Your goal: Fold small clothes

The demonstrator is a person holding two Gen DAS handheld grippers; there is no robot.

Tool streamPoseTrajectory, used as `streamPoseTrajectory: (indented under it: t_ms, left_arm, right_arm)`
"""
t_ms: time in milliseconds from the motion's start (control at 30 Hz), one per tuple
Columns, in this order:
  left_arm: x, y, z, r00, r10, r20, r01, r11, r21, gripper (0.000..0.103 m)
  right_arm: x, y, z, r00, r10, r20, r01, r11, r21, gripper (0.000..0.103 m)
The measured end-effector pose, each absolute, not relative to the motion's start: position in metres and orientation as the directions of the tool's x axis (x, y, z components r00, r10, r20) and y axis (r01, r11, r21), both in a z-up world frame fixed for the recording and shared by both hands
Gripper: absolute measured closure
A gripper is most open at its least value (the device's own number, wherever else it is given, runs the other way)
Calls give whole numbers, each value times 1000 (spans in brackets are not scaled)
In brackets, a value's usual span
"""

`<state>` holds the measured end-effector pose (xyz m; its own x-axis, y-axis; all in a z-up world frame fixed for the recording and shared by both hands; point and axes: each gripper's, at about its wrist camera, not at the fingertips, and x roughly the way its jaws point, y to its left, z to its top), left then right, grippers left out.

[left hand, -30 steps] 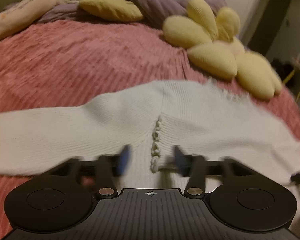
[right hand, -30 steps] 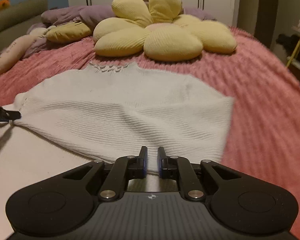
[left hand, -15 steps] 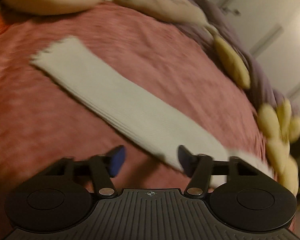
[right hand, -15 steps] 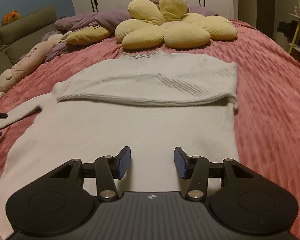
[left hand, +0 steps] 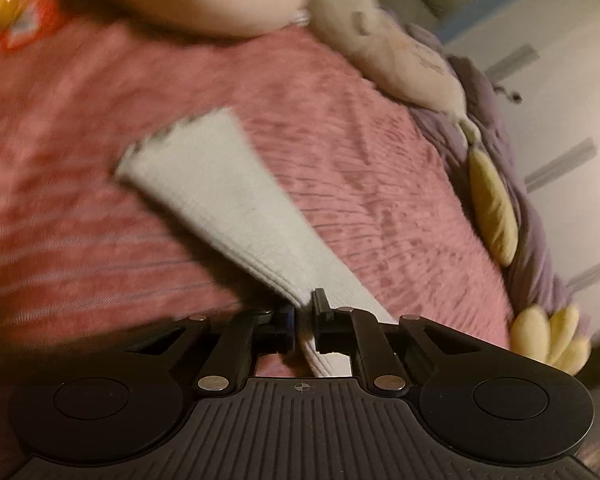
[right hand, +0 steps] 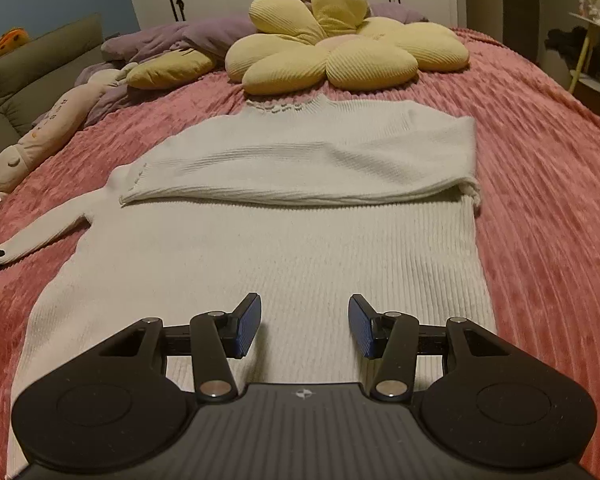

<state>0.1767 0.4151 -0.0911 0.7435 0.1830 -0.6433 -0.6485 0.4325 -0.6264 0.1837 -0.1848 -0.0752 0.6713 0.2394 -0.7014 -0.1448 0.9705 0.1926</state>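
A white knit sweater [right hand: 284, 248] lies flat on the pink bedspread [right hand: 548, 200], neck toward the pillows. Its right sleeve is folded across the chest [right hand: 320, 160]. Its left sleeve [right hand: 44, 232] stretches out to the left. In the left wrist view my left gripper [left hand: 303, 312] is shut on that sleeve [left hand: 220, 200], partway along it, with the cuff end lying ahead on the bedspread [left hand: 360, 168]. My right gripper [right hand: 303, 322] is open and empty above the sweater's lower body.
A yellow flower-shaped pillow [right hand: 340, 52] and a purple blanket [right hand: 172, 40] lie at the head of the bed. A long beige plush toy [right hand: 48, 128] lies along the left edge; it also shows in the left wrist view [left hand: 400, 52]. A shelf [right hand: 592, 40] stands at the right.
My left gripper has swung out to the left sleeve and shut on it. My right gripper let go of the folded right sleeve, opened and drew back over the lower body.
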Motion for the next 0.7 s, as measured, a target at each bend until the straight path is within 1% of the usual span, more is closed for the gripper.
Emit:
streamPoseTrajectory:
  t_ms: [100, 167, 300, 367, 433, 467, 500, 567, 600, 633, 667, 700]
  left_arm:
    - [191, 386, -64, 780, 167, -604, -579, 559, -593, 94]
    - [207, 355, -43, 820, 110, -562, -489, 644, -588, 94]
    - [247, 257, 1, 874, -84, -479, -209, 824, -527, 94]
    - [264, 203, 12, 866, -181, -465, -79, 871, -485, 94]
    - [280, 145, 11, 835, -262, -483, 37, 904, -427, 92]
    - [285, 121, 6, 814, -280, -508, 68, 916, -395, 88]
    - [290, 99, -2, 790, -296, -537, 97, 925, -367, 76]
    - [294, 71, -20, 740, -334, -583, 131, 923, -363, 60]
    - [290, 64, -27, 725, -344, -597, 131, 919, -372, 57]
    - [286, 62, -33, 716, -342, -609, 119, 919, -375, 57]
    - [282, 65, -39, 712, -326, -622, 101, 924, -369, 54]
    - [277, 69, -42, 713, -303, -633, 77, 930, -358, 49]
  right_arm:
    - [185, -187, -76, 675, 238, -698, -131, 970, 204, 55]
    - [185, -190, -76, 681, 237, -693, -124, 970, 209, 55]
    - [183, -194, -76, 694, 240, -679, -114, 968, 225, 55]
    - [182, -198, -76, 693, 246, -678, -110, 965, 237, 55]
    - [181, -202, -76, 696, 251, -673, -106, 962, 250, 55]
    - [181, -204, -76, 698, 251, -670, -103, 962, 253, 55]
    - [180, -207, -75, 701, 250, -667, -99, 962, 256, 55]
    - [181, -212, -74, 706, 250, -663, -87, 959, 270, 55]
    - [181, -215, -74, 707, 252, -661, -83, 957, 276, 55]
    - [183, -218, -73, 708, 258, -657, -86, 955, 283, 55]
    - [184, -220, -72, 709, 265, -653, -90, 953, 288, 55]
    - [187, -222, -70, 710, 274, -649, -100, 951, 292, 55]
